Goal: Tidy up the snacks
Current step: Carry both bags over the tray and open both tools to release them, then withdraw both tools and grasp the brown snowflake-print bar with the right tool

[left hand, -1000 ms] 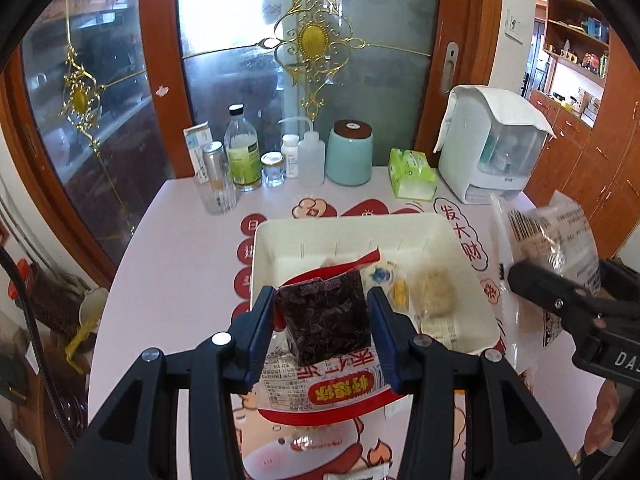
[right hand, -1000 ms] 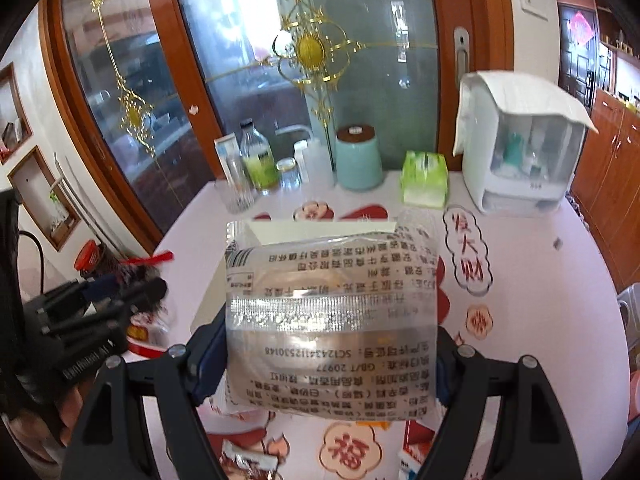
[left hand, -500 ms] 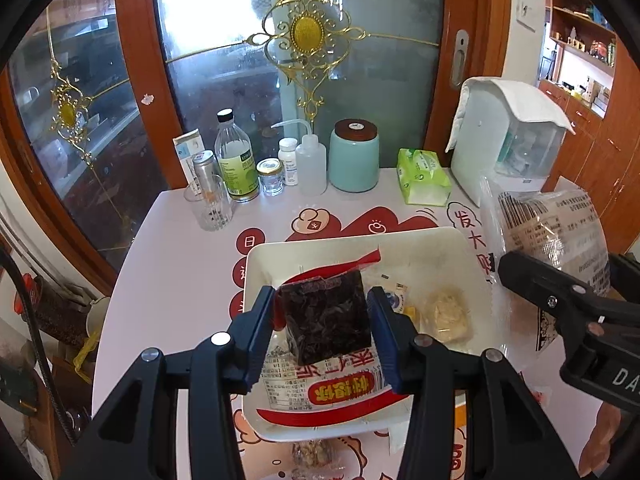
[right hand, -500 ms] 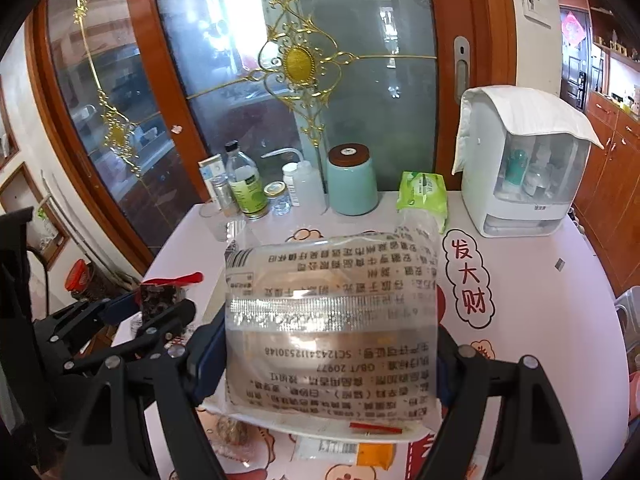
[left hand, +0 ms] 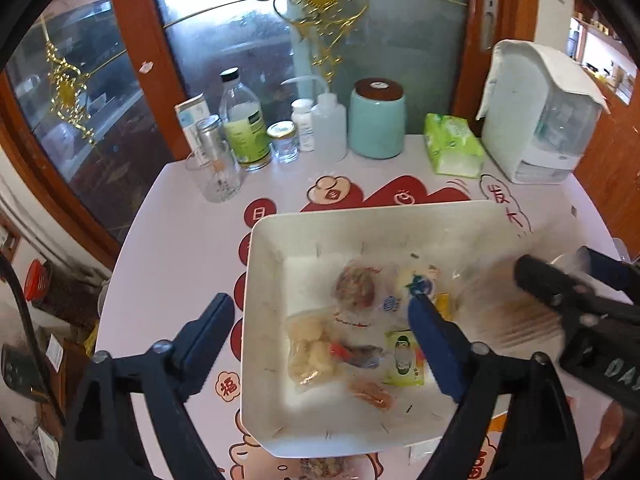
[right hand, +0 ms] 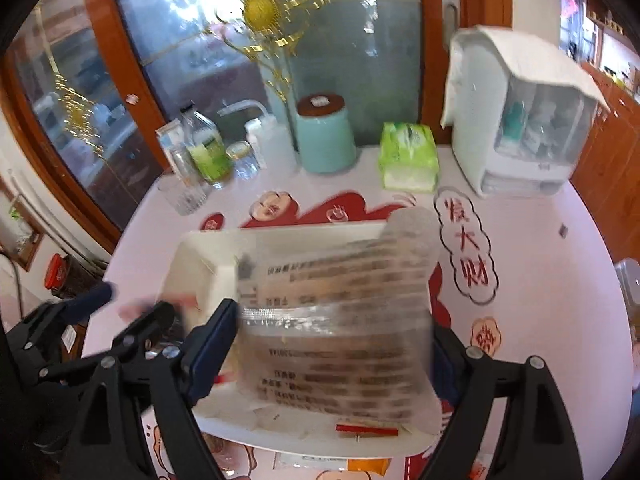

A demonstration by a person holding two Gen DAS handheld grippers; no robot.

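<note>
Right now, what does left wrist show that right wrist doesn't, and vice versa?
Left wrist only: the small snack packets on the white tray's floor, such as the green packet and a pale puffed snack bag; the left tool has just been opening and holds nothing.

Right wrist only: the printed face of the clear bag between the right tool's jaws, hiding most of the tray.

Both: tray, teal jar, green tissue pack, white dispenser, bottles.
</note>
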